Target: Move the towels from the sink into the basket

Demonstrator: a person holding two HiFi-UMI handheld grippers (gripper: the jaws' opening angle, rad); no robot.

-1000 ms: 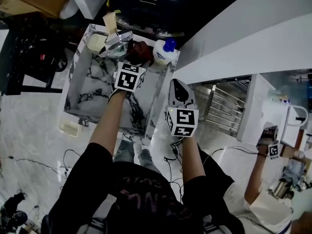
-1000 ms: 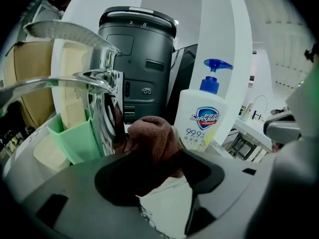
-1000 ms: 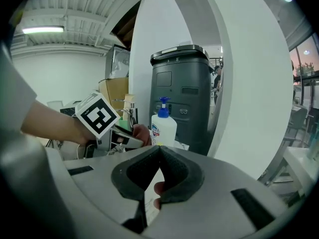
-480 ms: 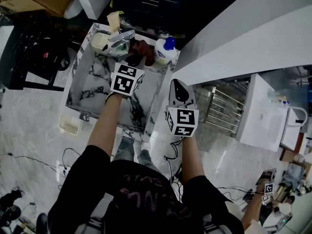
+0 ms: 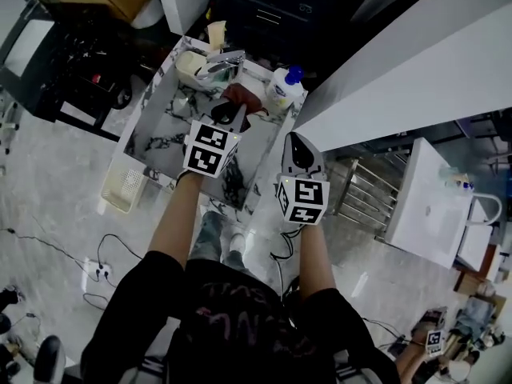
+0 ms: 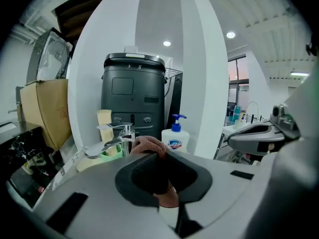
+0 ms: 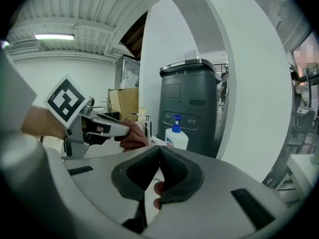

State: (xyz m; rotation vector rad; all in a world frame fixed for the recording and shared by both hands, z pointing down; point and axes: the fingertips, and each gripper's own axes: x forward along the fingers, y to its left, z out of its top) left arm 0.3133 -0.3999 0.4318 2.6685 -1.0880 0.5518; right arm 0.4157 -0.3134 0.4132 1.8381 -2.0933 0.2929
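The left gripper (image 6: 157,159) has just been closing its fingers and pinches a reddish-brown towel (image 5: 242,97), held over the marbled sink (image 5: 170,126) by the faucet (image 5: 221,64). The right gripper (image 7: 159,156) hangs near the sink's right rim, fingers pressed together on nothing. A white basket (image 5: 122,189) sits on the floor left of the sink.

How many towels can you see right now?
1: a brown towel in the left gripper, whose jaws have just been closing on it, over the sink near the faucet. Others may be hidden under the gripper.
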